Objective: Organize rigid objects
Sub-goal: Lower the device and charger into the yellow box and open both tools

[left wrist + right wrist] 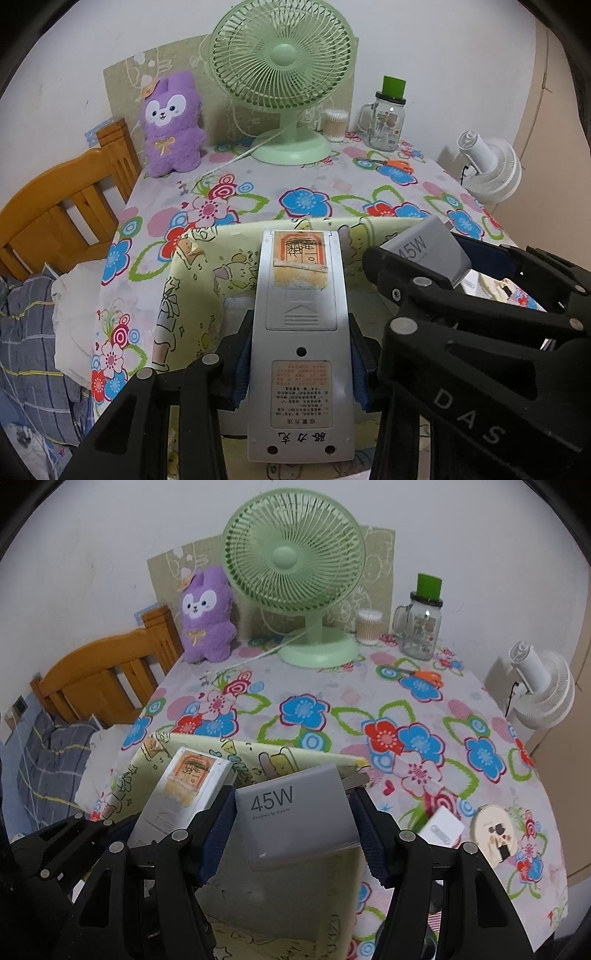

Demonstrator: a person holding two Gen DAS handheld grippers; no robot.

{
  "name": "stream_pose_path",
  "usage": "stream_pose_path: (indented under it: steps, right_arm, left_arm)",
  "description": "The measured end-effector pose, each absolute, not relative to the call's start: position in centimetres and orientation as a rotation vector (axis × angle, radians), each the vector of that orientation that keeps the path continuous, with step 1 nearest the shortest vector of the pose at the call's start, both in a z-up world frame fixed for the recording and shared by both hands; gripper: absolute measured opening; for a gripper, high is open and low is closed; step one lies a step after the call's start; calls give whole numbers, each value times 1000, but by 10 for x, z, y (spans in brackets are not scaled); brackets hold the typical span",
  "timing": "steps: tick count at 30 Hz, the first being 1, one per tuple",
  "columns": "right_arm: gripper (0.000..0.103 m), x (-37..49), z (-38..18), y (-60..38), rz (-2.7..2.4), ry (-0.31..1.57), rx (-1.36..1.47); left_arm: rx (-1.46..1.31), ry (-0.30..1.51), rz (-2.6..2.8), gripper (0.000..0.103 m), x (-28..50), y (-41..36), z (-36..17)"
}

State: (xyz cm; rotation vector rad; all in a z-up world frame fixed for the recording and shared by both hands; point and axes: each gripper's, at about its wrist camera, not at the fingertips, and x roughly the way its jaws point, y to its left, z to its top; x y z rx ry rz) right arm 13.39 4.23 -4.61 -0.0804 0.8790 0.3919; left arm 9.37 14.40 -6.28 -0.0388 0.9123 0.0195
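Note:
My left gripper (300, 363) is shut on a silver remote control (300, 332), held back side up above a yellow cartoon-print box (199, 295). My right gripper (295, 821) is shut on a grey 45W charger (295, 823), also above the box (258, 760). The remote shows in the right wrist view (184, 790) to the left of the charger. The charger shows in the left wrist view (428, 251) at the right, with the right gripper's black frame below it.
On the flowered tablecloth (306, 709) stand a green fan (295, 565), a purple plush (207, 616), a cotton swab jar (368, 627), a glass mug jar (419, 627) and orange scissors (428, 675). A round mirror (496, 834) and white card (441, 827) lie right. A white fan (543, 690) is off the table's right edge.

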Motion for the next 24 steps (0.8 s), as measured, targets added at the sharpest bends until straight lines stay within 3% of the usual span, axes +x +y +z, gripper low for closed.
stream_pose_path:
  steps: [15,21,24]
  right_arm:
    - [68,146,-64,54,356,914,-121]
    - [75,147,-63,53,394,925,-112]
    - [76,143,-60,52,407,925,-117]
  left_arm:
    - [-45,961,46,47,103,152,-85]
    - [-88,946,11,70,102,147,-77]
    - [-58,908,50,89,97,144,-68]
